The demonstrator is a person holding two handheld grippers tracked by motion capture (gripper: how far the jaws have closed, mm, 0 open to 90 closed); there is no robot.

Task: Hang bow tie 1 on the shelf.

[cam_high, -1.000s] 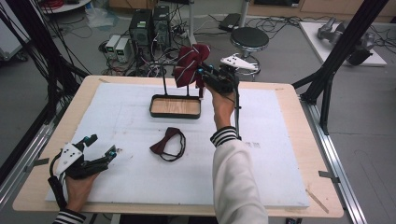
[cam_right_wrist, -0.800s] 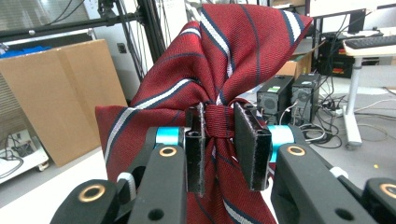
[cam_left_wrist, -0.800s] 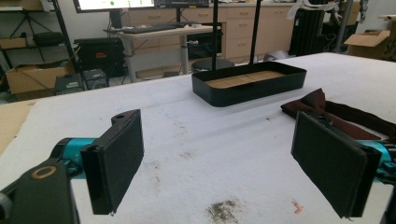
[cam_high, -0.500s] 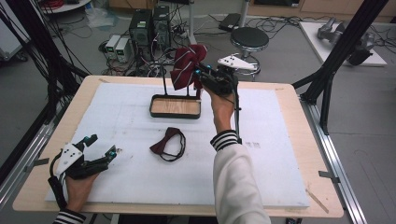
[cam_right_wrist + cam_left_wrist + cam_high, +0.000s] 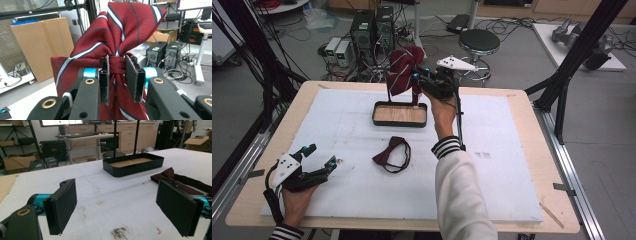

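Note:
A red bow tie with navy and white stripes hangs in the air above the back of a black tray with a wooden floor. My right gripper is shut on its knot, and the pads press the knot from both sides. A dark maroon bow tie with its strap lies flat on the white mat in front of the tray. My left gripper rests at the front left of the table, open, with nothing between its pads. The maroon bow tie lies just beyond its right jaw.
Two thin black posts rise from the tray. The white mat covers most of the wooden table. Computers, cables and a round stool stand on the floor behind the table.
My right gripper has shifted a little to the left with the striped bow tie in it. The left gripper has stayed where it was.

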